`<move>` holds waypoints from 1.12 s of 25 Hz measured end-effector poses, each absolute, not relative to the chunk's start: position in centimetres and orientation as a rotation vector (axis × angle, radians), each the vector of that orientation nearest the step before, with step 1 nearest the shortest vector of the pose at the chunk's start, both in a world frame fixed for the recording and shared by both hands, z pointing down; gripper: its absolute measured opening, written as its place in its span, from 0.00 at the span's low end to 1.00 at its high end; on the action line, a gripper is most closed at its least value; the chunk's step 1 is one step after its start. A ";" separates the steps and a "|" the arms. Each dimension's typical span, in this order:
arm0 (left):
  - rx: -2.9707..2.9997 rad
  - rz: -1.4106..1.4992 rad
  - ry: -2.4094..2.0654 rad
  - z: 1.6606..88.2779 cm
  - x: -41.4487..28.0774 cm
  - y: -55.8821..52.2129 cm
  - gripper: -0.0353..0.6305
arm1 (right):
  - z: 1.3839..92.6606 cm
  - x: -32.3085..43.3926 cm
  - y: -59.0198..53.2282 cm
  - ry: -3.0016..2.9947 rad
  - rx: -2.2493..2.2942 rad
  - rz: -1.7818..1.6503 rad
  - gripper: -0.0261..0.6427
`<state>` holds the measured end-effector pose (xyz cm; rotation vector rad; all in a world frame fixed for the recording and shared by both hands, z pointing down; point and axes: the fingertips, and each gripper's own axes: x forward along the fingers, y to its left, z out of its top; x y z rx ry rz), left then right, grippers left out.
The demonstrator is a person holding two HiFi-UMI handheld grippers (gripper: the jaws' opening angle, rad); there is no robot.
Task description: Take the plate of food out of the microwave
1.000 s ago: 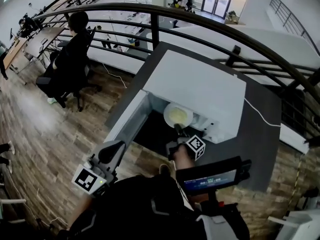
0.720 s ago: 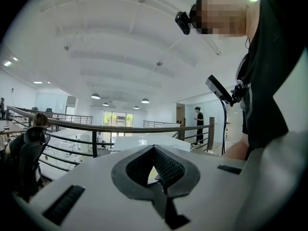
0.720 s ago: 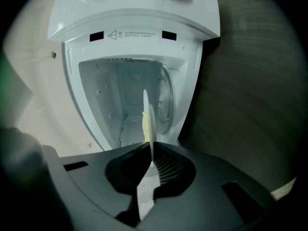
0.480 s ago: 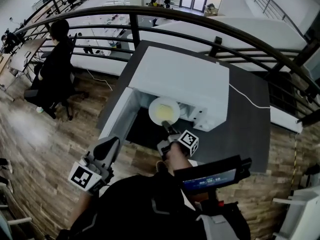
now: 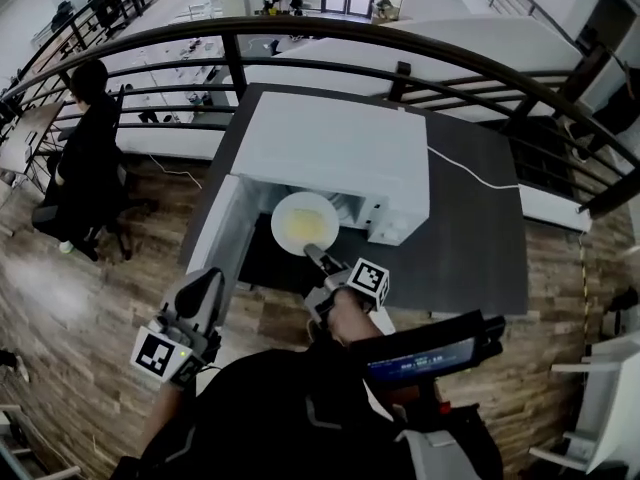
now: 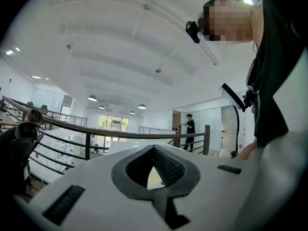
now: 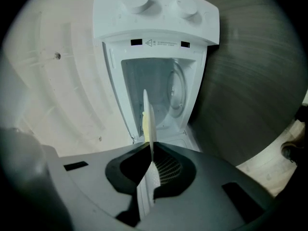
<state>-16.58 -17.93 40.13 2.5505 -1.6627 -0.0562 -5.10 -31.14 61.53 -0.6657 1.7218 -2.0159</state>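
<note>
The microwave's open door stood out toward 7 o'clock and walled off the left of the cavity mouth. The plate filled most of that mouth, leaving some room at its 3 o'clock side. At 3 o'clock from the microwave the table lay bare, crossed only by a white cord. A railing closed off 12 o'clock.

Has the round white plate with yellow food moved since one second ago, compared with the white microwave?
Yes. The round white plate, gripped at its rim by the right gripper, has come slightly further out of the white microwave, toward the person.
</note>
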 end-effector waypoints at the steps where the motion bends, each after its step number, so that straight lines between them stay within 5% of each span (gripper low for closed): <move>1: 2.551 -0.049 -1.656 40.2 -16.4 -18.0 0.06 | 61.2 -4.9 -31.0 1.724 -0.658 -2.011 0.06; 28: 2.613 0.003 -1.458 41.3 -12.0 -19.2 0.06 | 54.8 0.2 -27.0 1.775 -0.599 -1.919 0.06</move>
